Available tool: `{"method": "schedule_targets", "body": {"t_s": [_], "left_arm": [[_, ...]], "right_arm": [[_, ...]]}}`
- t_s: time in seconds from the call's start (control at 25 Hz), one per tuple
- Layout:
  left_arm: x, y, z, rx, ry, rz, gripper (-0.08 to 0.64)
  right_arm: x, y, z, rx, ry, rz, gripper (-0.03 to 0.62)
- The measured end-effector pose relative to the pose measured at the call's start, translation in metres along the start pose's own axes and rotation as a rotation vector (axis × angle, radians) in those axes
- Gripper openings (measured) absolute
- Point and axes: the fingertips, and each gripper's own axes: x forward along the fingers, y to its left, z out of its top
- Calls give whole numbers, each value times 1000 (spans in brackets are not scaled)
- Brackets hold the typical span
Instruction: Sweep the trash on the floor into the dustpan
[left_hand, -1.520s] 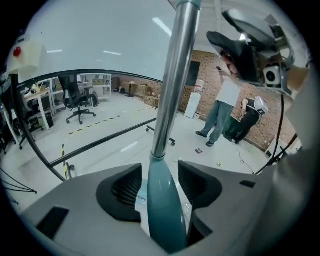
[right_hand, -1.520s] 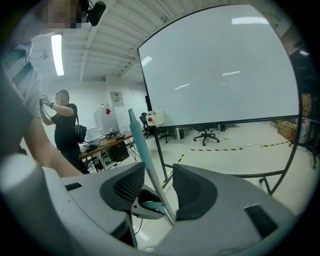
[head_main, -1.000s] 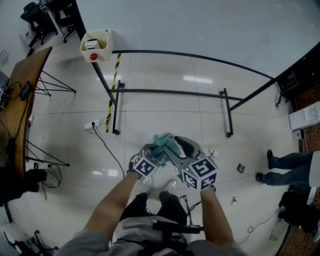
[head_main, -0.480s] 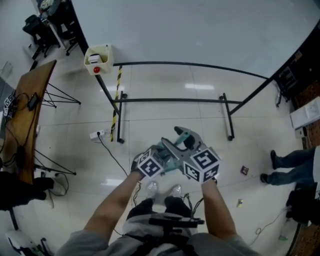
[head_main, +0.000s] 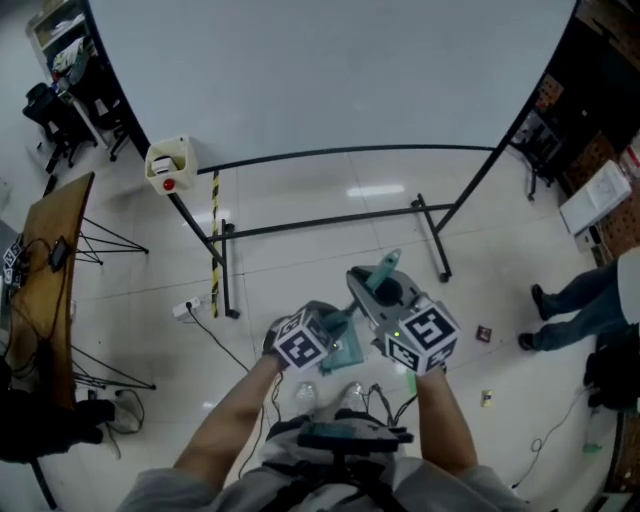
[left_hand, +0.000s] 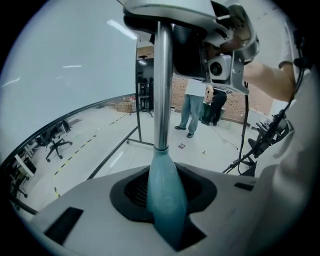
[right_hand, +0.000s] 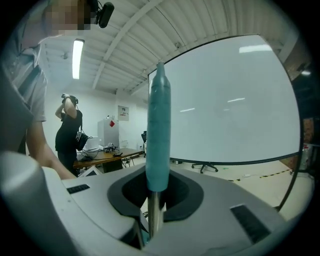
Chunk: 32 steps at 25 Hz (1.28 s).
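Left gripper view: left gripper (left_hand: 166, 202) clamped on handle (left_hand: 162, 85) at its teal tapered neck, bare silver pole above. Right gripper (right_hand: 156, 189), jaws just closing, pinches same handle below teal end grip. Handle held up over floor (head_main: 300, 250) w/ trash bits (head_main: 483, 334) at right.

Left tongs (left_hand: 165, 210) clamped on pole (left_hand: 161, 90), right tongs (right_hand: 154, 200) just closed on it
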Motion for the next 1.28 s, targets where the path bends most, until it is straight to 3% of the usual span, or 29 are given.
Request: {"method": "schedule_targets", "body": {"t_s": [0.44, 0.6, 0.72, 0.88, 1.08, 1.28], "left_arm": [[31, -41, 33, 144, 49, -90, 114], [24, -34, 10, 71, 65, -82, 114], [21, -22, 9, 9, 31, -71, 114], [19, -22, 22, -7, 3, -69, 112], [12, -15, 44, -33, -36, -17, 112], [0, -8, 70, -9, -86, 37, 112]], "right_arm": [[-63, -65, -20, 187, -33, -186, 35], [-107, -101, -40, 285, -62, -271, 34], [-121, -102, -42, 236, -36, -277, 35], [-122, -96, -48, 185, 3, -299, 41], [-146, -100, -32, 191, -49, -333, 40], [-157, -93, -27, 171, -70, -359, 40]]}}
